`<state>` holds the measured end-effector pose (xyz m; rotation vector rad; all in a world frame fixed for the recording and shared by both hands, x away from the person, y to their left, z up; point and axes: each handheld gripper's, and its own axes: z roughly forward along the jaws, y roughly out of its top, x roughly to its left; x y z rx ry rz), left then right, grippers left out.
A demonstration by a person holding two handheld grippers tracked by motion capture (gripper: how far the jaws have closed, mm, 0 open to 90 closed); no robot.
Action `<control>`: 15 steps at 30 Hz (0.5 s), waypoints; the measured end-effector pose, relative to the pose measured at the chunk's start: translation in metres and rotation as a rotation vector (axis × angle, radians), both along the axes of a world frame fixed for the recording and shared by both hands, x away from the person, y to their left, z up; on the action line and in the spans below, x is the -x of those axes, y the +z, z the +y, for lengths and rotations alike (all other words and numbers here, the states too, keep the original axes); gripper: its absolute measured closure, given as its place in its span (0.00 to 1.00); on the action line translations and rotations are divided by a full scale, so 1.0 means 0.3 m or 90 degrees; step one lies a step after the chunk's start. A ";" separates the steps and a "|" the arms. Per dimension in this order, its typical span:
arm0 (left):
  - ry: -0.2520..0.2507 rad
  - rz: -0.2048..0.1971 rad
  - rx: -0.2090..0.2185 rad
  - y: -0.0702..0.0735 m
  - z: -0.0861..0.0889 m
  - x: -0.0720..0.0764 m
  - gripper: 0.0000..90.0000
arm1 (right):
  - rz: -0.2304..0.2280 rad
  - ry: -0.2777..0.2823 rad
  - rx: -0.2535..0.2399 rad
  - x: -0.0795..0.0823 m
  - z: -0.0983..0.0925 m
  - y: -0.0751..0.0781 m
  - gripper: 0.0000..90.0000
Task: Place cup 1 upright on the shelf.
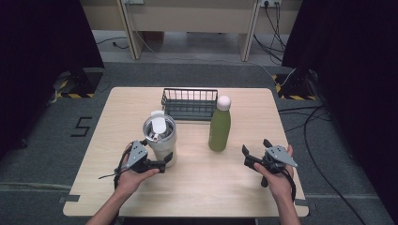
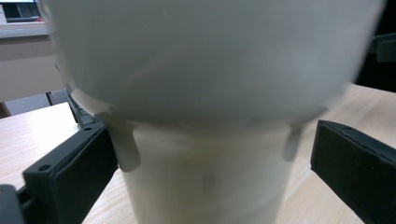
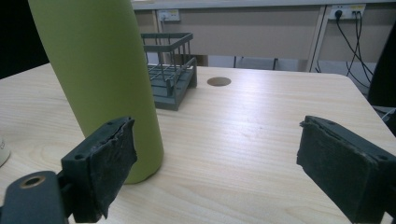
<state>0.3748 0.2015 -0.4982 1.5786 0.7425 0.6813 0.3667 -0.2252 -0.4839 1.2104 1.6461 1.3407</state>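
The table [image 1: 197, 187] stood on grey floor marked with a painted "5" [image 1: 82, 126]. At its far edge sat a wire basket [image 1: 189, 104]; no brand or label could be read on anything. A cream tumbler [image 1: 161, 140] with a clear lid stood left of centre, and a green bottle [image 1: 219, 127] with a pale cap stood just right of it. The left gripper [image 1: 162, 165] had its jaws wide around the tumbler's base, the left one touching, the right one apart. The right gripper [image 1: 256, 152] lay open, near the bottle, holding nothing.
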 end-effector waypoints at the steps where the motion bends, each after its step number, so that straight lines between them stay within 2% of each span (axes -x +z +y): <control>1: 0.000 -0.001 0.001 0.000 -0.002 -0.003 0.02 | 0.000 0.000 0.000 0.000 -0.001 0.000 0.13; 6: 0.007 -0.008 0.010 -0.003 -0.005 -0.014 0.09 | 0.002 -0.002 0.000 -0.002 -0.004 -0.003 0.13; 15: 0.003 -0.011 0.010 -0.006 -0.010 -0.025 0.09 | 0.007 -0.002 0.000 -0.004 0.000 -0.008 0.14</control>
